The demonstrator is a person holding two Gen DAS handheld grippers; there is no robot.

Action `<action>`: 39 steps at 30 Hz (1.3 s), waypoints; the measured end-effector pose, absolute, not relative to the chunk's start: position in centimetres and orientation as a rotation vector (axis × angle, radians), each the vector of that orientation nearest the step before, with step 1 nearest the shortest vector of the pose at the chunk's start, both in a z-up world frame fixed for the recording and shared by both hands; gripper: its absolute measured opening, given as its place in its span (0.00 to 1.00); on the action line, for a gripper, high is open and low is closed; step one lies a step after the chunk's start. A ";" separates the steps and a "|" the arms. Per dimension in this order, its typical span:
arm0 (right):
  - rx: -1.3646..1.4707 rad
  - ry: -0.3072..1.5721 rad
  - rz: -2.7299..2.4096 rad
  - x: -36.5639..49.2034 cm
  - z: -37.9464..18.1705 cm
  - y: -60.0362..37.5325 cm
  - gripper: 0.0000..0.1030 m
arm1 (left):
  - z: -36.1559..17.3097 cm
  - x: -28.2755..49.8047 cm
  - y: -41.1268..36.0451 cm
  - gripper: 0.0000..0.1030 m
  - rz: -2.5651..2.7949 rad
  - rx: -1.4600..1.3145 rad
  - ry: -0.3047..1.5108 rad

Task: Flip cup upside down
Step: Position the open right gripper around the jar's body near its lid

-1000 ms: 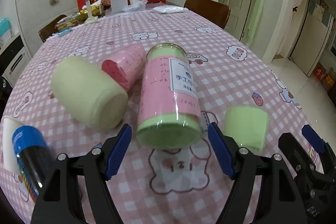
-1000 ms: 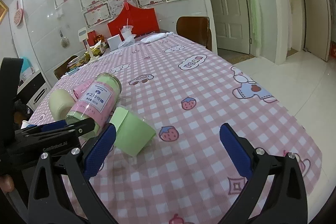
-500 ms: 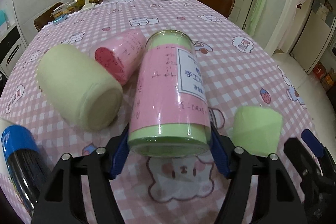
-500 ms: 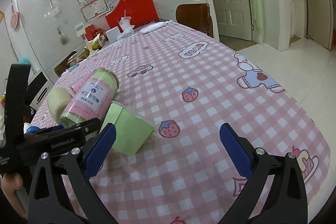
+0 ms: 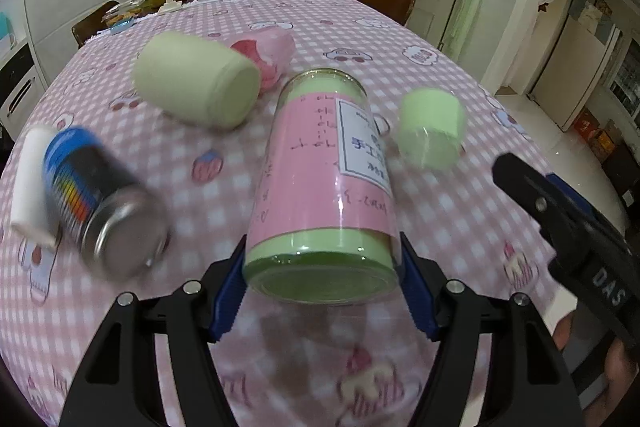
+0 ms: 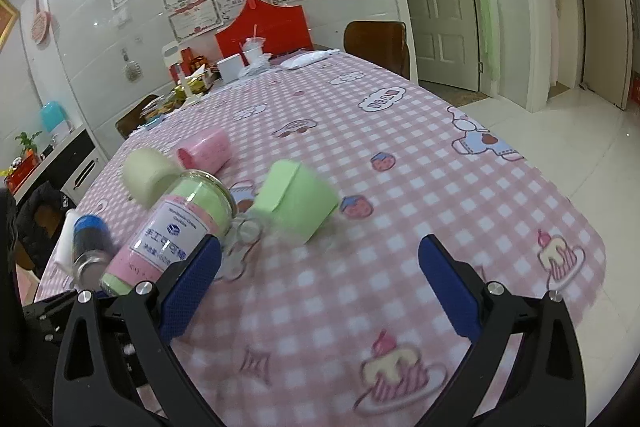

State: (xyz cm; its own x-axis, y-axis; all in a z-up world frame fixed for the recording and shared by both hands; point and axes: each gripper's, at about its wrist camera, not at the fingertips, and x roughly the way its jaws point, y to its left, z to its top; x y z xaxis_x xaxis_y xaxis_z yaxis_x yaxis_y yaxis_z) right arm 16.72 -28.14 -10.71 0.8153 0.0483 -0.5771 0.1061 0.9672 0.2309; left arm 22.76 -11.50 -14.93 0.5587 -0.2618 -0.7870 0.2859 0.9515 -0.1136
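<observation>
Gripping the base end of the tall clear cup (image 5: 324, 183), the left tool (image 5: 322, 267) has its blue pads (image 5: 229, 279) pressed against both sides of the green band at the bottom. This cup, layered green and pink inside with a white printed label, tilts away from the camera, its far rim pointing toward the middle of the tabletop (image 5: 440, 75); from the right wrist view it looks lifted clear of the pink checked cloth, base end near the left edge of the tabletop (image 6: 164, 239). Over on the other side, the right tool (image 6: 320, 283) hangs with its jaws spread wide, pinching nothing, above the cloth near the front edge. Just beside the held cup lies a small green cup (image 5: 432, 131) on its side. Farther left, a pale green cup (image 5: 196, 83) lies tipped over, touching a pink cup (image 5: 266, 57) behind it. Near the left edge, blurred, lies a blue-and-black can (image 5: 100, 195), just beside a white cylinder (image 5: 30, 179).
</observation>
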 end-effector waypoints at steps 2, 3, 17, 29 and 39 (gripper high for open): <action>0.243 0.615 -0.029 15.9 -10.6 -27.4 0.93 | -15.0 21.6 -10.9 0.66 -0.339 0.017 0.920; 0.236 0.612 -0.027 15.5 -10.5 -26.9 0.93 | -15.1 21.1 -10.8 0.66 -0.343 0.013 0.918; 0.186 0.601 0.005 13.1 -9.7 -23.4 0.93 | -15.6 18.0 -7.5 0.66 -0.422 -0.065 0.919; 0.217 0.632 0.066 13.9 -9.6 -21.9 0.93 | -15.8 17.1 -7.0 0.66 -0.437 -0.030 0.935; 0.236 0.649 0.094 14.3 -9.6 -21.4 0.93 | -15.4 16.7 -6.0 0.67 -0.424 -0.031 0.916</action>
